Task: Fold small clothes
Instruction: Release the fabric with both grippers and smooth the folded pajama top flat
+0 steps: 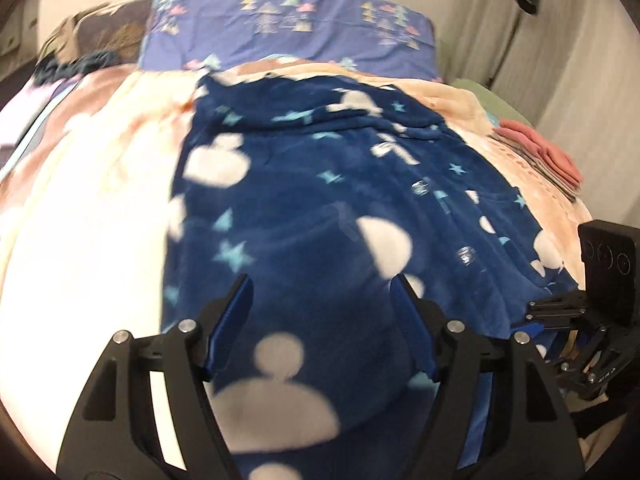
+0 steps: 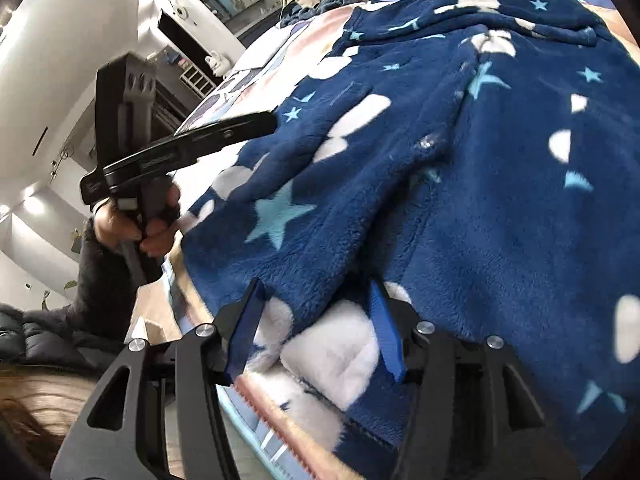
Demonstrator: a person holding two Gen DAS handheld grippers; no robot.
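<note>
A navy fleece garment (image 1: 320, 200) with white blobs, pale blue stars and a row of clear buttons lies spread on the bed. My left gripper (image 1: 322, 290) is open just above its near part, nothing between the fingers. My right gripper (image 2: 316, 300) is open at the garment's (image 2: 460, 160) near hem, with the fleece edge and its white lining between the spread fingers. The right gripper also shows at the right edge of the left wrist view (image 1: 580, 320). The left gripper shows in the right wrist view (image 2: 192, 148), held by a hand.
A peach and white blanket (image 1: 100, 200) covers the bed. A purple pillow (image 1: 288, 28) with a tree print lies at the head. Folded pink clothes (image 1: 540, 156) are stacked at the right edge. A curtain (image 1: 540, 40) hangs on the right. The bed's near edge (image 2: 260, 412) is by the right gripper.
</note>
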